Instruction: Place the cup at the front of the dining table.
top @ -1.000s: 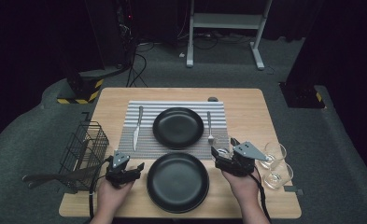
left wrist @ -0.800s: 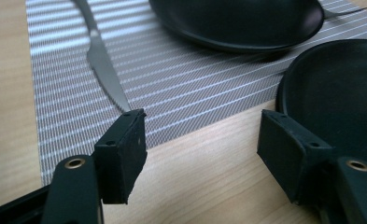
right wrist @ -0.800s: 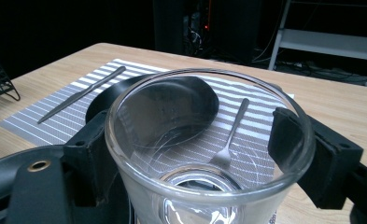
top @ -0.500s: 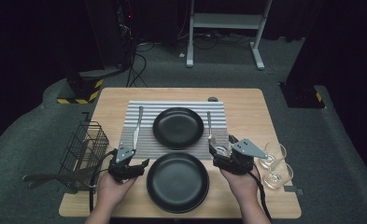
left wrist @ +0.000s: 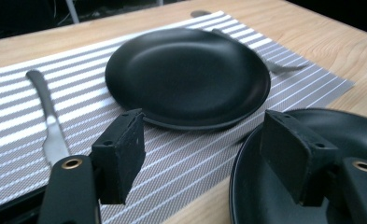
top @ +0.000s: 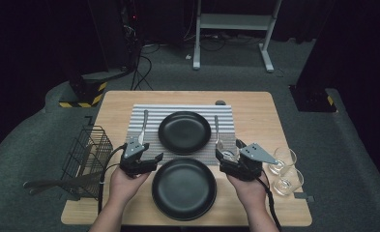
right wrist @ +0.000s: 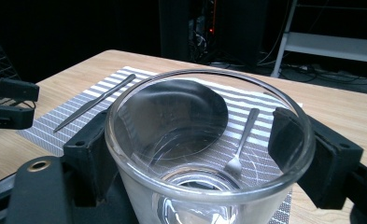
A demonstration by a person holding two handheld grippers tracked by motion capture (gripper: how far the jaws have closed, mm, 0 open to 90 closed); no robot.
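My right gripper (right wrist: 204,140) is shut on a clear drinking glass (right wrist: 204,186), upright between its jaws. In the high view the right gripper (top: 227,152) holds the glass (top: 226,155) at the near right corner of the striped mat (top: 149,145). My left gripper (top: 146,152) hovers open at the mat's near left edge, beside the near black plate (top: 183,188). In the left gripper view the left gripper (left wrist: 209,156) has nothing between its jaws. A second black plate (left wrist: 186,74) sits on the mat, with a knife (left wrist: 50,126) to its left and a fork (top: 217,130) to its right.
Two more glasses (top: 284,169) stand at the table's right edge, close to my right hand. A black wire basket (top: 86,154) hangs off the left side of the table (top: 255,106). A small dark disc (top: 220,102) lies behind the mat.
My left gripper has risen and moved forward and right, from beside the near plate toward the mat's edge. The right gripper with the glass has kept still.
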